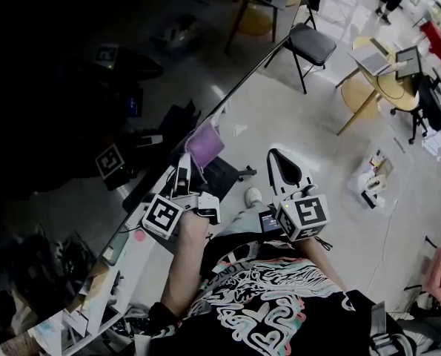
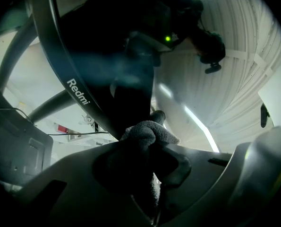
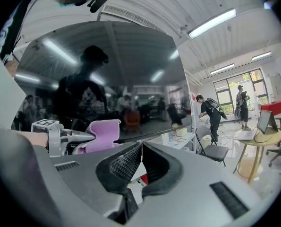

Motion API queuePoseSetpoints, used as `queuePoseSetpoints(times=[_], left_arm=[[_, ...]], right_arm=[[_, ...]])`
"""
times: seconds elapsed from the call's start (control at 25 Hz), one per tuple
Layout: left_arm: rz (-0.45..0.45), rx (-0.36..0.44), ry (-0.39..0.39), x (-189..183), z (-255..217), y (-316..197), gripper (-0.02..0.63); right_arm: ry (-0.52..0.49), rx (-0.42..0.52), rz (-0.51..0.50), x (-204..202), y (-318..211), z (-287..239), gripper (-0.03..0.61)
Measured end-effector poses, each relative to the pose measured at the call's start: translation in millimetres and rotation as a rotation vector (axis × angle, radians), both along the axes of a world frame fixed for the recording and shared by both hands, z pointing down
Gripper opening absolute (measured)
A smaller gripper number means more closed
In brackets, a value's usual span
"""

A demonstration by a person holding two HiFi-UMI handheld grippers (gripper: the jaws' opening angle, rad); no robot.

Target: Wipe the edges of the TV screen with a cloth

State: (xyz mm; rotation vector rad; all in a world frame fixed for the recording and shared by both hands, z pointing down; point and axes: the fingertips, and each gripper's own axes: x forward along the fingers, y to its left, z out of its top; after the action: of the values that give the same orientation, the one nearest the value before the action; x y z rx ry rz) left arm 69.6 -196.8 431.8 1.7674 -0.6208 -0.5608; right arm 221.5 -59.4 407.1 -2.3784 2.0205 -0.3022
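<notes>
The TV screen (image 1: 72, 124) is the biggest thing. It is dark and takes the whole left part of the head view, and its lower edge runs in a diagonal line. In the left gripper view this edge is a black frame (image 2: 76, 91) with the word "Redmi" on it. A black folding chair (image 1: 311, 44) stands on the floor near the far end of the TV's edge. A round wooden table (image 1: 379, 87) stands further from the TV than the chair.

The right gripper (image 1: 276, 154) hangs in the air beside the TV's edge and does not touch it. Its jaws (image 3: 141, 148) are together at the tips and nothing is between them.

The left gripper (image 1: 184, 160) is at the TV's edge. Its jaws are closed on the purple cloth (image 1: 204, 145), which is bunched up and lies against the frame of the TV (image 2: 147, 131).
</notes>
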Motion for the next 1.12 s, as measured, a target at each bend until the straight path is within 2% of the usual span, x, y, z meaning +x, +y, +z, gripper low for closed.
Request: queuePoseSetpoints(times=[0.2,0.52,0.76,1.12], left_arm=[[0.007,-0.005,0.02,10.2,-1.9,-3.7,0.092],[0.021,-0.024,0.014,66.4,-6.0,-10.7,0.092],[0.029,-0.027,0.029,58.1,-2.5,-11.4,0.092],[0.044,-0.035,0.038,77.5,-4.4,-17.0,0.092]], right_arm=[[-0.012,-0.002,0.032,15.4,4.9,5.8,0.031],[-0.035,-0.01,0.054,71.5,4.1,4.4,0.031],[-0.038,-0.003,0.077,66.2,7.1,8.9,0.031],[-0.052,-0.01,0.1,85.0,6.5,10.7,0.031]])
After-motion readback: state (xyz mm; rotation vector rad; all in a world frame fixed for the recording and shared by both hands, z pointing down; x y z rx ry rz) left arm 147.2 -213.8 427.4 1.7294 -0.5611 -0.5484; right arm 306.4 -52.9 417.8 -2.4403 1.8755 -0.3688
